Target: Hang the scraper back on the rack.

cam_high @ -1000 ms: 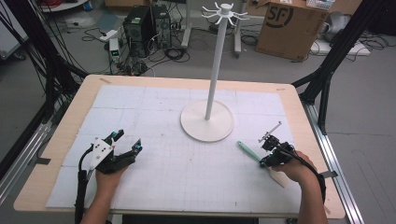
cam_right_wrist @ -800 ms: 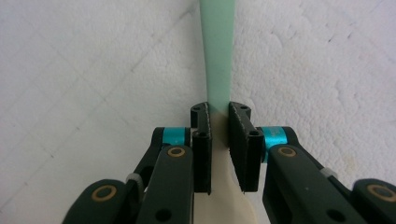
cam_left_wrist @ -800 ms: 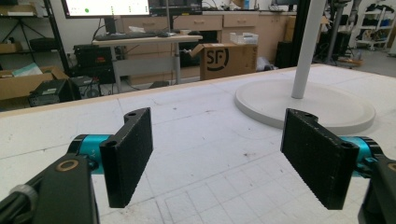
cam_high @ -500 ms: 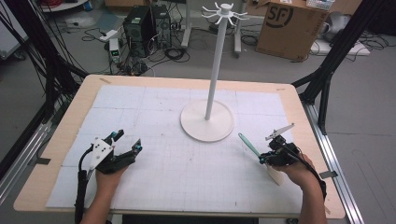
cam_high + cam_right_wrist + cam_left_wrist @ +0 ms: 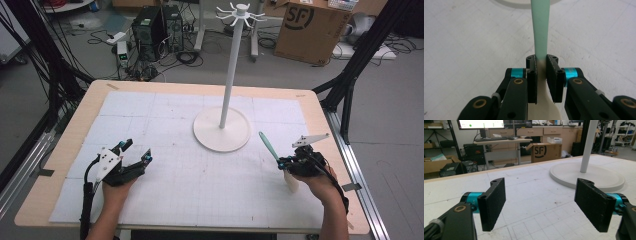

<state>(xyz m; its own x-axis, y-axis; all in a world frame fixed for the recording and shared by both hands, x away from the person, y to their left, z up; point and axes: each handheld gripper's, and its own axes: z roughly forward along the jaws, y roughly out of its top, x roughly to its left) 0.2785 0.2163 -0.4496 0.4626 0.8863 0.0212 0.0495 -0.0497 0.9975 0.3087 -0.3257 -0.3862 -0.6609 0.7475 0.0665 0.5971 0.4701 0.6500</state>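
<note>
My right gripper [image 5: 286, 162] [image 5: 541, 67] is shut on a spatula with a mint green handle [image 5: 268, 145] [image 5: 540, 27] and a cream blade [image 5: 291, 183] [image 5: 544, 110]. It holds the spatula above the mat at the right, with the handle pointing toward the white rack base [image 5: 221, 129]. The rack is a tall white pole [image 5: 230, 75] with hook arms at the top. At the mat's left my left gripper [image 5: 136, 151] [image 5: 541, 202] is open, its jaws wide apart with nothing between them. The rack base [image 5: 587, 173] lies ahead of it to the right.
The wooden table [image 5: 75, 135] carries a white gridded mat [image 5: 165, 175]. Black frame posts [image 5: 345, 95] stand at the table's right corner. Beyond the far edge are a cardboard box [image 5: 310, 27], computer towers [image 5: 150, 27] and cables on the floor.
My right gripper has lifted the spatula slightly off the mat and tilted its handle upward toward the rack. The left gripper has stayed where it was.
</note>
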